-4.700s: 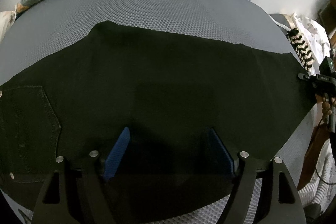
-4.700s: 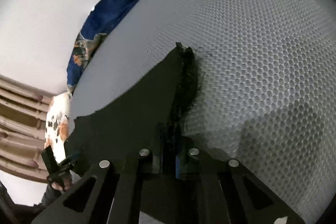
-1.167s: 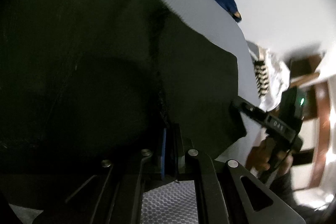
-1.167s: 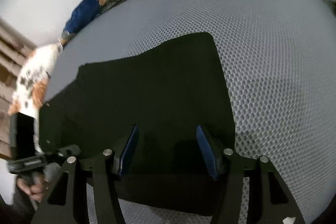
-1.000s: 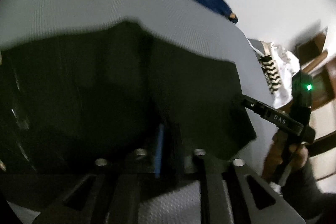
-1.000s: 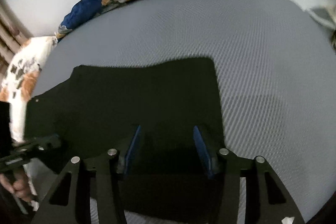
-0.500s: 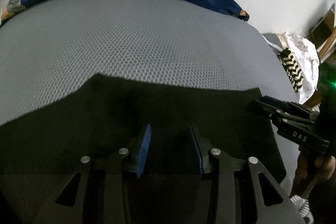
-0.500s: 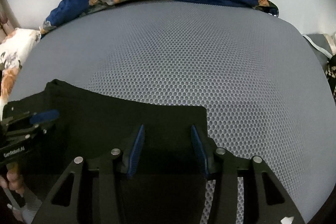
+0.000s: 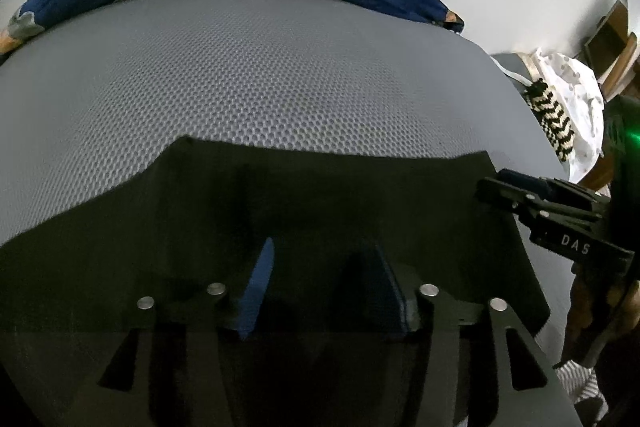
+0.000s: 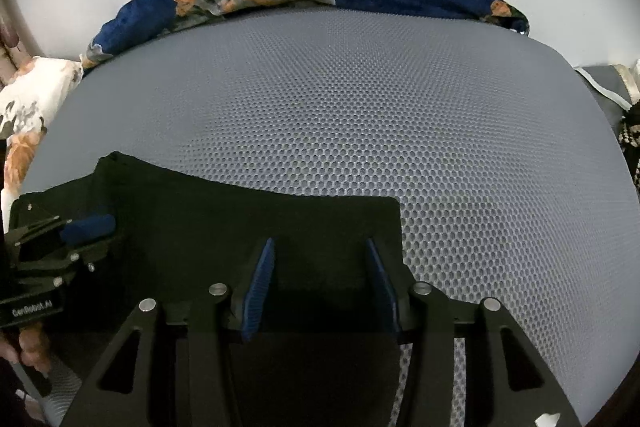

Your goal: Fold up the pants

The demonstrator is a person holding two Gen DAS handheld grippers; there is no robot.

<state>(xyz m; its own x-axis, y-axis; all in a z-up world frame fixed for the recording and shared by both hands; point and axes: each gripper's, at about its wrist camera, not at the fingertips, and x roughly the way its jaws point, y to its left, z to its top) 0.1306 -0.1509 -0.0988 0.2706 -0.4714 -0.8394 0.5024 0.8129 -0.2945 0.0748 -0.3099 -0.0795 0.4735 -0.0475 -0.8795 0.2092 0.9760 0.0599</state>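
We let the left gripper [image 9: 320,283] keep opening above the black pants [image 9: 280,195], with the right gripper [image 10: 320,287] apart and empty too, so the fold lies flat on the gray mesh mat [image 10: 400,107].

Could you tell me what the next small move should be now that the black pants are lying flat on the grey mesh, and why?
Probably lift both grippers clear. The black pants lie flat on the grey mesh surface; the left gripper is opening and the right gripper stands open, with no cloth pinched between the pads of either. From above, the next fold edge can be chosen.
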